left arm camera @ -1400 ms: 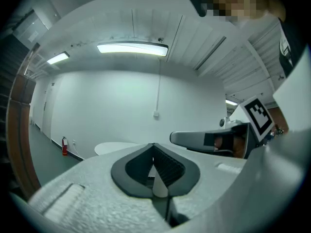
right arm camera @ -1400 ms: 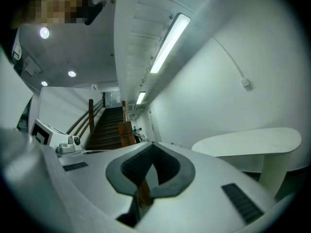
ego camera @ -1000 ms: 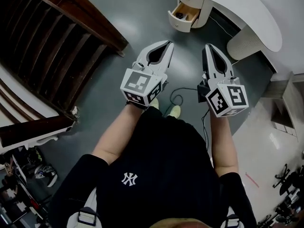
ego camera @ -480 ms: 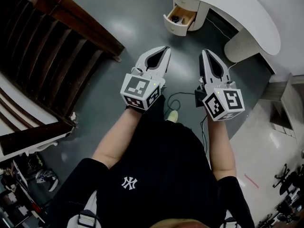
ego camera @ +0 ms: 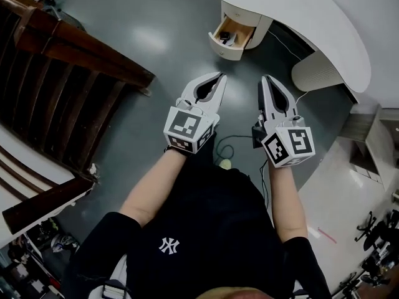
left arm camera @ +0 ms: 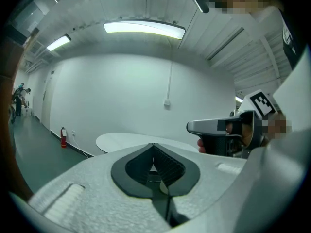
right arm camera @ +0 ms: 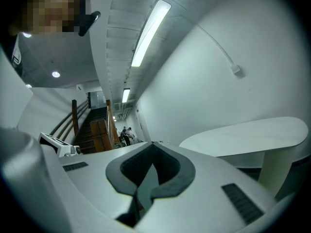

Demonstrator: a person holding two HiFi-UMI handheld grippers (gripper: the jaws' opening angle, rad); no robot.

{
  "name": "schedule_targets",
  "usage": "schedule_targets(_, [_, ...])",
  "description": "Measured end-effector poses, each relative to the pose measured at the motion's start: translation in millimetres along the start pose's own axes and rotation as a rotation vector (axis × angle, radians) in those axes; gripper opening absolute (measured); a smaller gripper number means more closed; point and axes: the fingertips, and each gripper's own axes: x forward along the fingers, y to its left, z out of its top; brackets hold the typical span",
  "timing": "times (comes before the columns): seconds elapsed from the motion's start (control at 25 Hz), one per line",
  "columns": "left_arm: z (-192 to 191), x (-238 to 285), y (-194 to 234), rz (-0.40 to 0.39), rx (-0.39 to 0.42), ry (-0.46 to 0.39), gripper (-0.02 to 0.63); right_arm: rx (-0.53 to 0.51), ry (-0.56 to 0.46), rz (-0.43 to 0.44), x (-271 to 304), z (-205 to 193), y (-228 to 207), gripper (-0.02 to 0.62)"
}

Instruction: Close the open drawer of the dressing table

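The white dressing table (ego camera: 305, 17) curves across the head view's upper right. Its small drawer unit stands below the top, and the drawer (ego camera: 234, 33) is pulled out, showing a wooden inside with dark items. My left gripper (ego camera: 221, 77) and right gripper (ego camera: 264, 80) hang side by side over the grey floor, short of the drawer. Both are shut and hold nothing. In the left gripper view the jaws (left arm camera: 153, 145) meet in front of the white table top (left arm camera: 126, 141). The right gripper view shows shut jaws (right arm camera: 152, 144) and the table top (right arm camera: 248, 135).
A dark wooden staircase (ego camera: 68, 67) fills the left side. A ribbed white pedestal (ego camera: 318, 70) carries the table on the right. A black cable (ego camera: 230, 139) loops on the floor by my feet. A fire extinguisher (left arm camera: 63, 136) stands at the far wall.
The drawer unit has come nearer and lower in the head view, and the staircase has slid back left. Both grippers stay shut and level with each other.
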Motion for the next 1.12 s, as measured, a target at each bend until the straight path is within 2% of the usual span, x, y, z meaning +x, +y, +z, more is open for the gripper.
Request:
schedule_targets(0.16, [-13,44,47,-0.033,0.008,0.046,0.011,0.009,-0.005,-0.007,68,-5,-19,0.015])
schedule_targets(0.32, [-28,82,95,-0.059,0.002,0.085,0.011,0.017,0.015,-0.049,129,-11,-35,0.015])
schedule_targets(0.48, [-45,118,132,-0.071,0.013,0.109,0.011,-0.011,0.020,-0.056,174,-13,-48,0.015])
schedule_targets(0.64, [-70,145,162,-0.055,-0.009,0.135,0.011,-0.019,0.058,-0.067,205,-32,-66,0.015])
schedule_targets(0.88, [-141,194,198,-0.046,-0.019,0.176,0.011,-0.018,0.113,-0.060,257,-90,-106,0.015])
schedule_targets(1.12, [-247,247,230,-0.005,-0.043,0.267,0.011,-0.010,0.178,-0.022,307,-174,-158,0.015])
